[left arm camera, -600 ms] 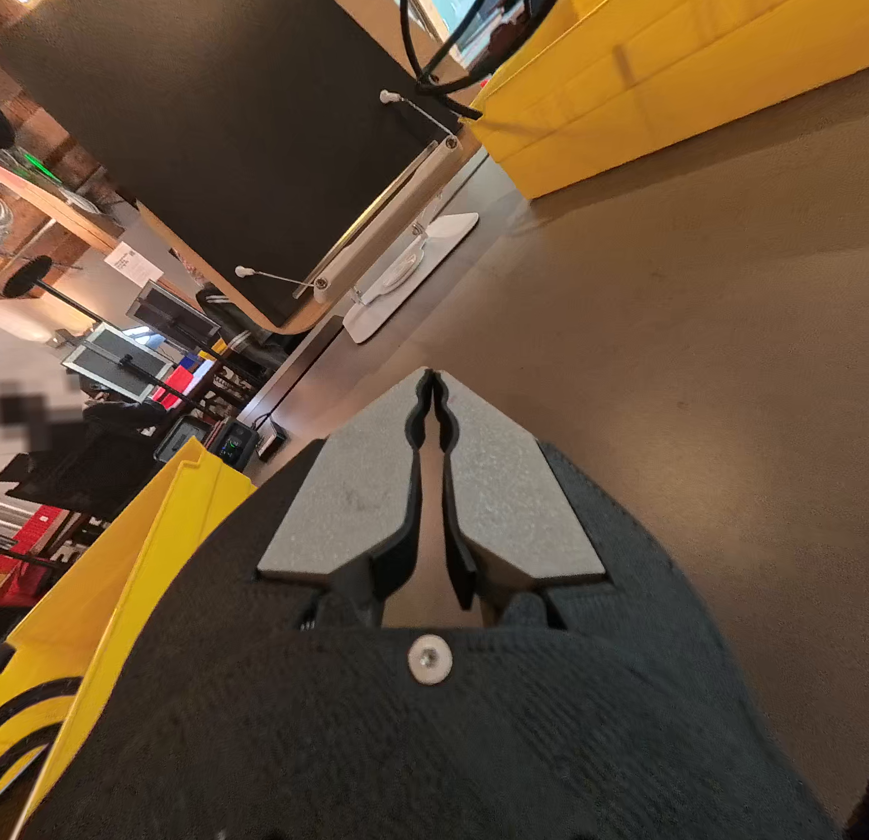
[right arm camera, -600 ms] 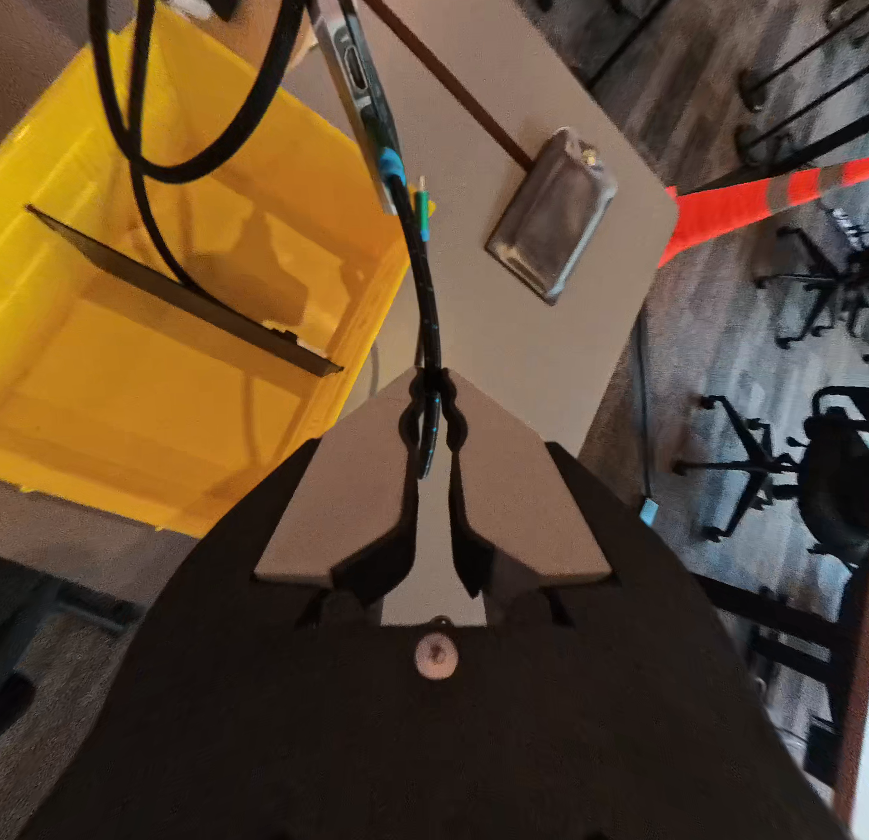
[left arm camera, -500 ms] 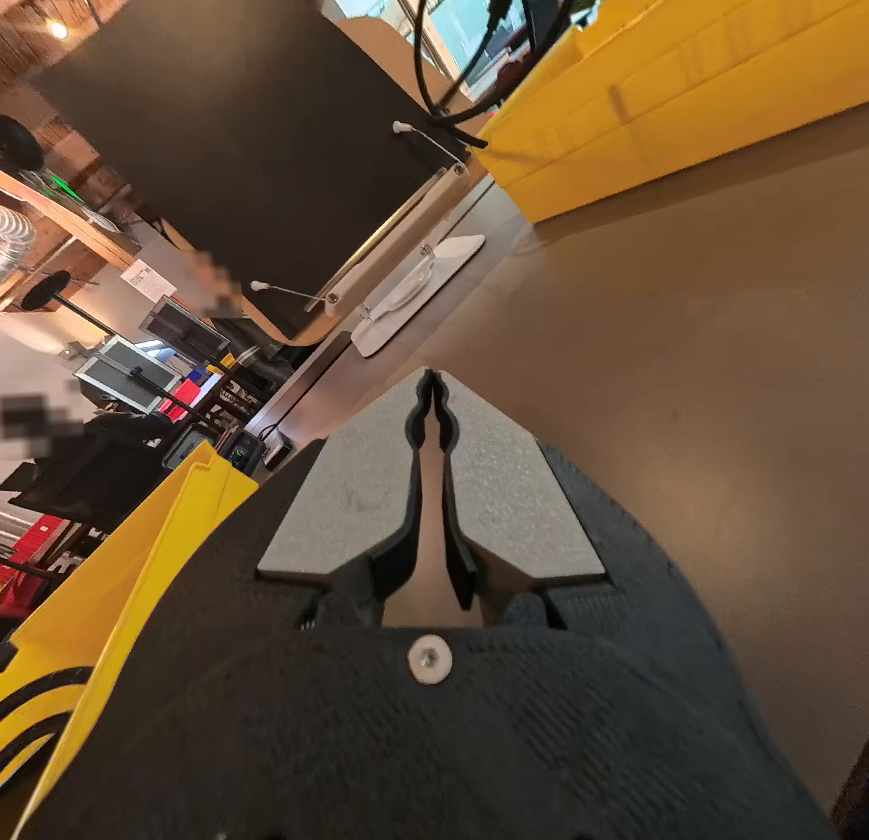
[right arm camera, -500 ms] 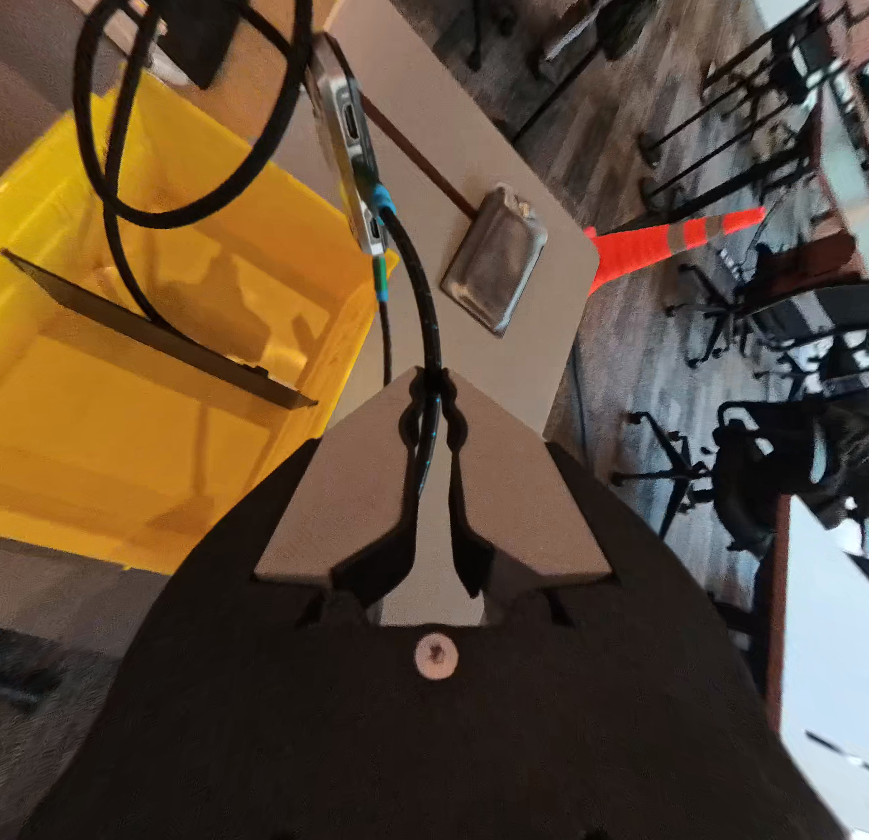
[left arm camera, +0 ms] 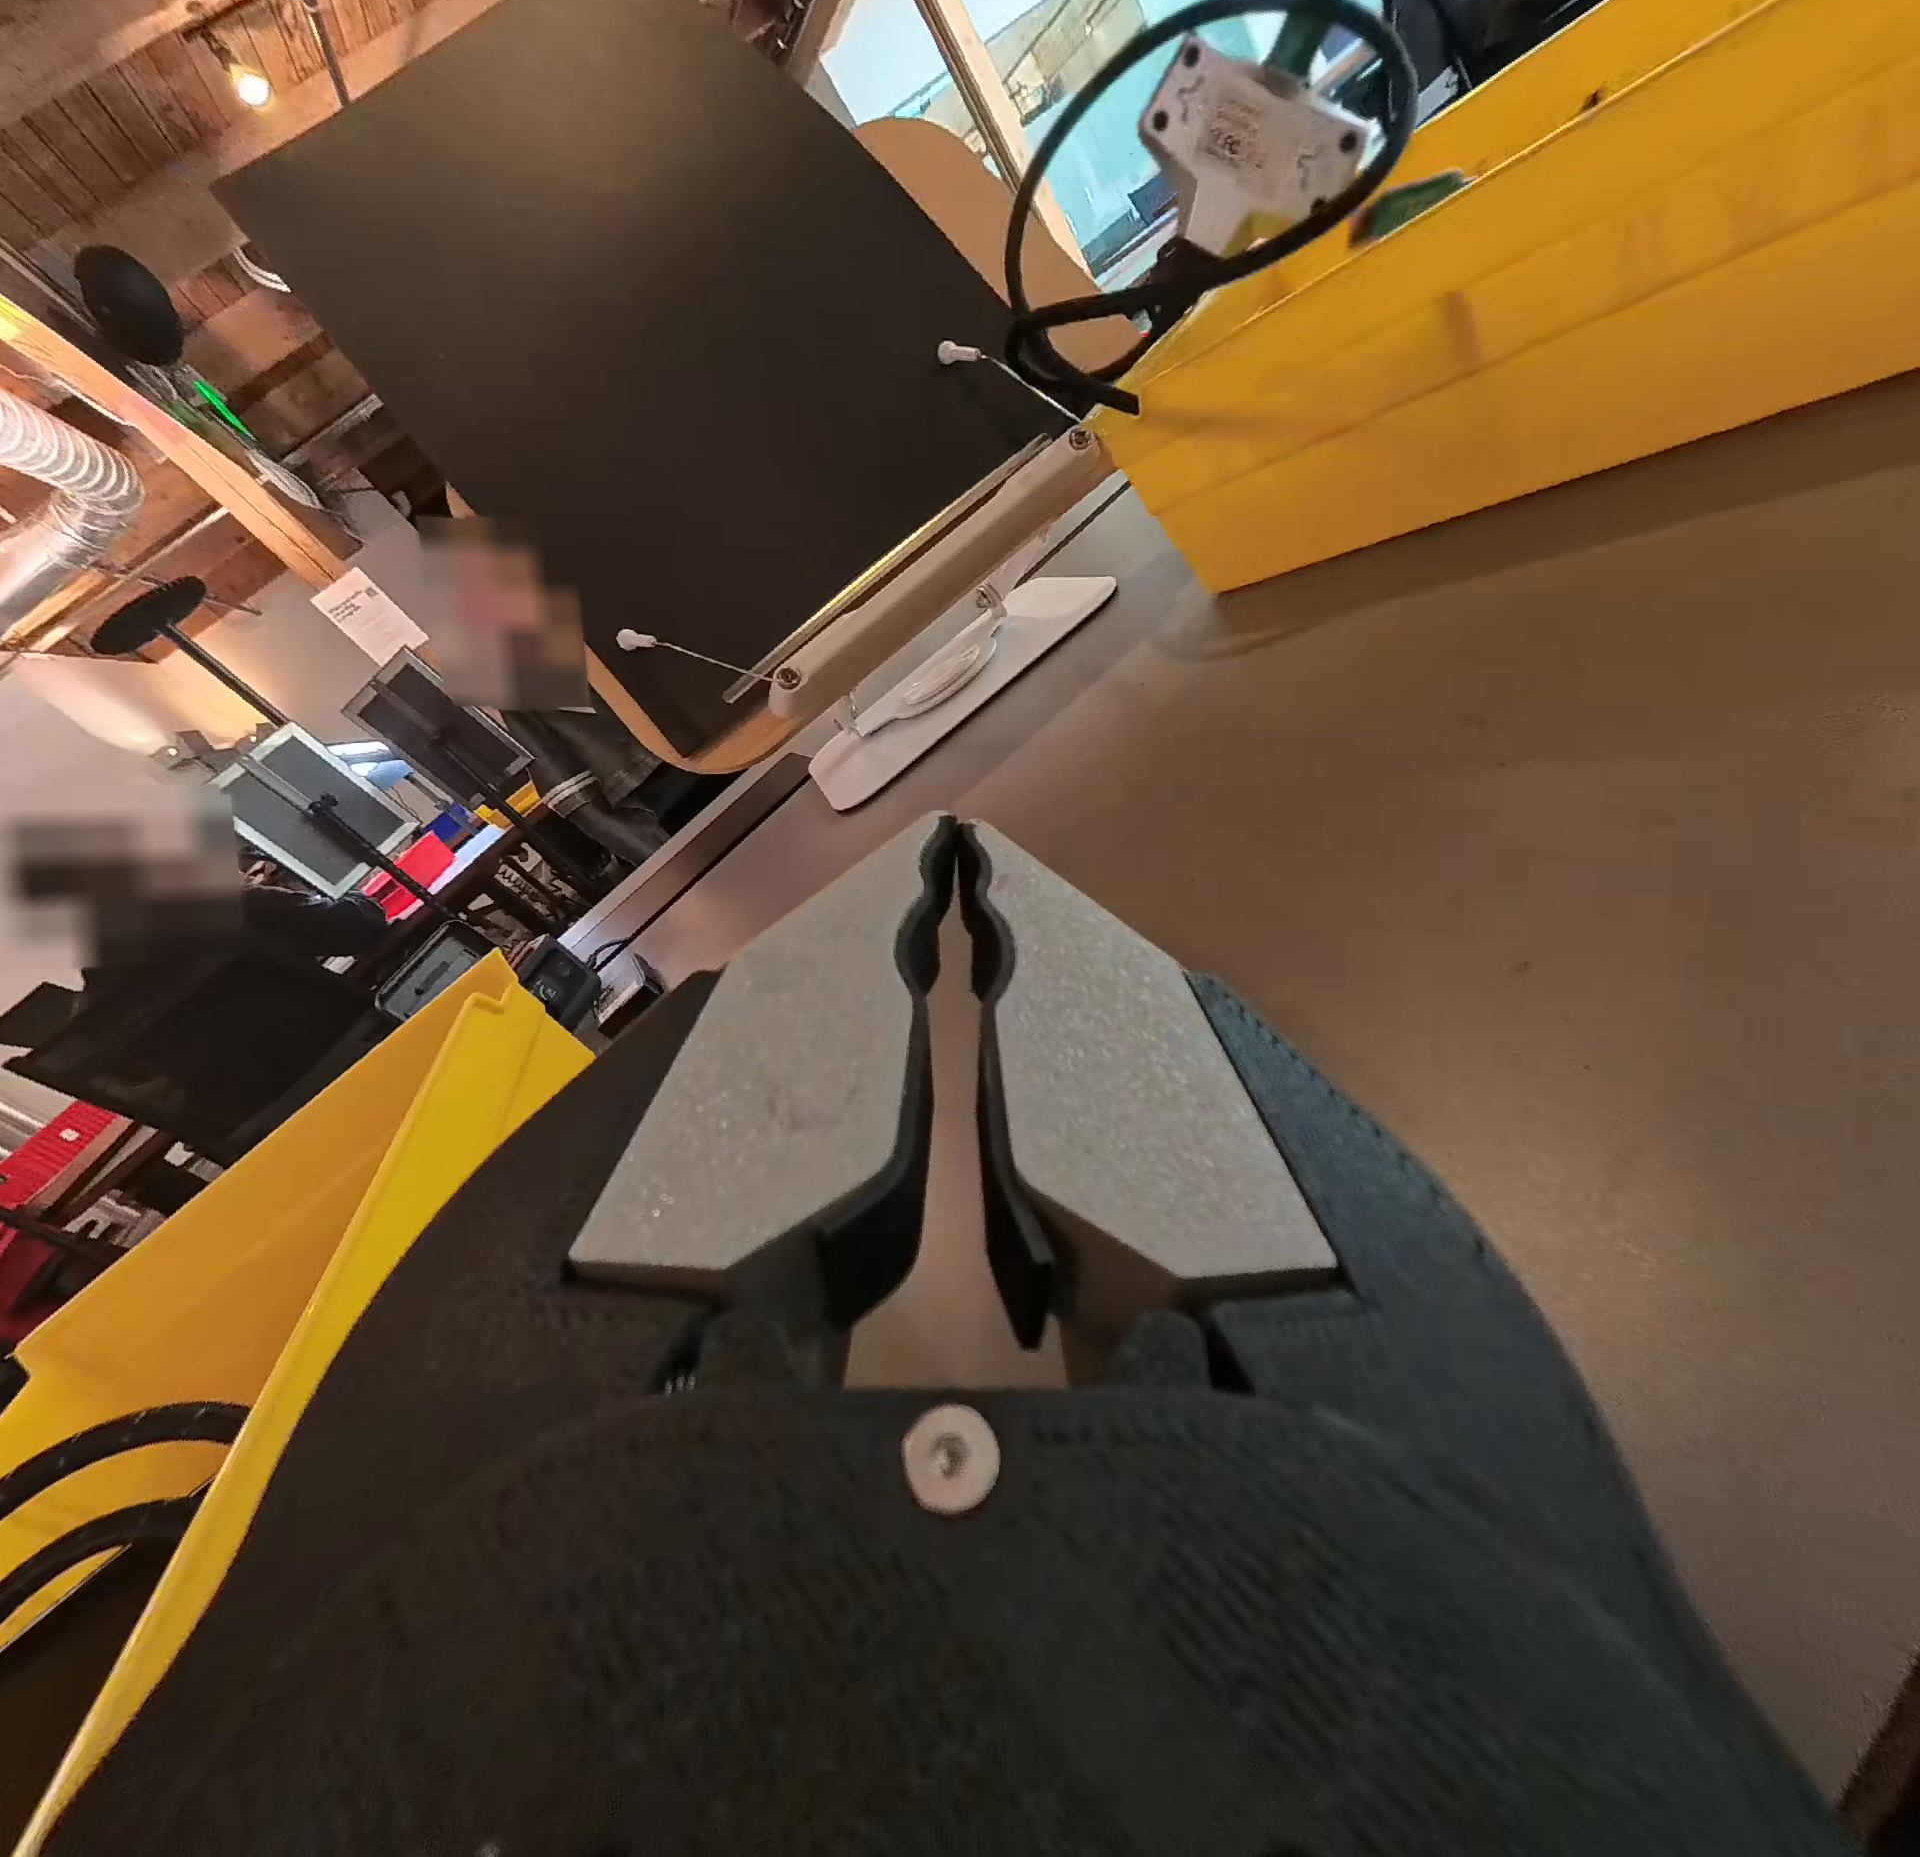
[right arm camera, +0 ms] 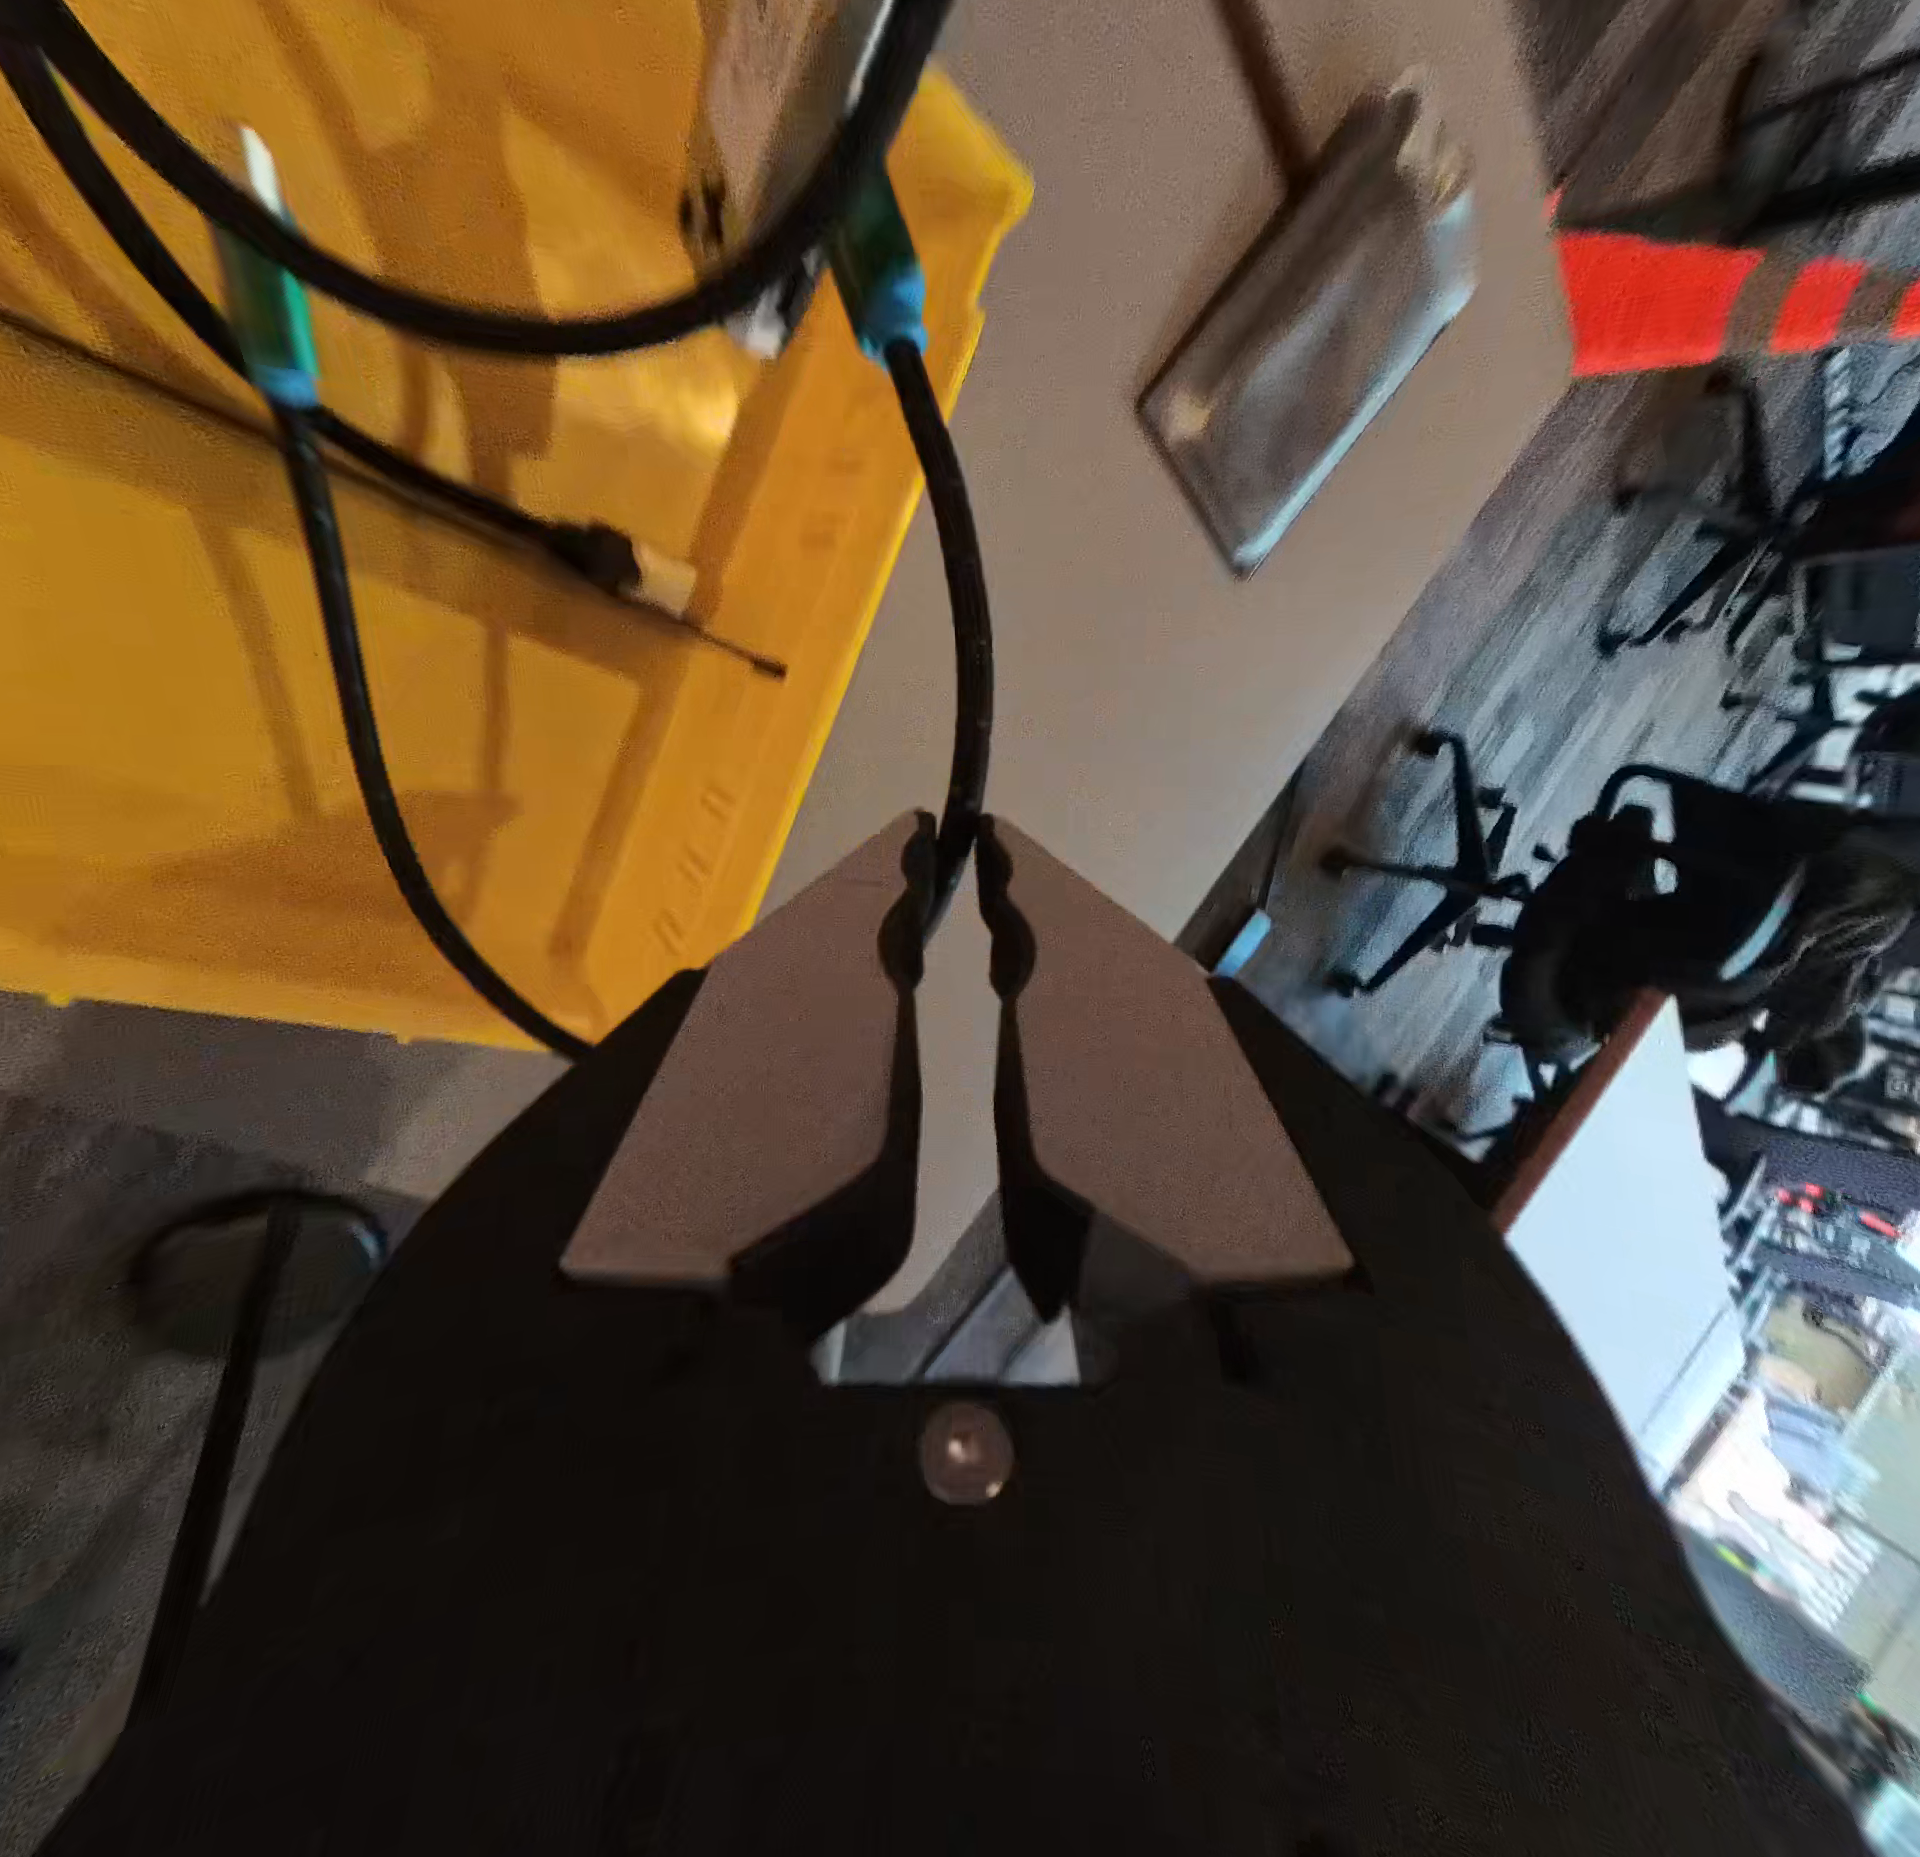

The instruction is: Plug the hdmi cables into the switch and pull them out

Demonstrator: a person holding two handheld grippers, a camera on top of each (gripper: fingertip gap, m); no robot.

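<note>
My right gripper [right arm camera: 951,841] is shut on a black braided HDMI cable [right arm camera: 971,602], pinched at the very fingertips. The cable rises to a green plug with a blue collar [right arm camera: 883,280] seated in the grey switch [right arm camera: 790,72], which hangs in the air over the yellow bin [right arm camera: 810,519]. A second cable with a green plug [right arm camera: 265,290] dangles loose to the left, over the bin. In the left wrist view the switch [left arm camera: 1247,145] hangs inside a black cable loop [left arm camera: 1039,280] at the upper right. My left gripper [left arm camera: 956,841] is shut and empty, low over the brown table [left arm camera: 1455,872].
A black board on a white stand [left arm camera: 966,654] stands ahead of the left gripper. A second yellow bin [left arm camera: 260,1236] sits at its left. A metal plate [right arm camera: 1320,342] lies on the table near its edge. An orange cone [right arm camera: 1714,290] and office chairs [right arm camera: 1455,851] stand on the floor beyond. Some 45 cm of space lies between my two pairs of fingers.
The right gripper has swung with the cable, so the switch now sits closer and higher and the loose plug hangs left. In the left view the switch has come into sight above the bin.
</note>
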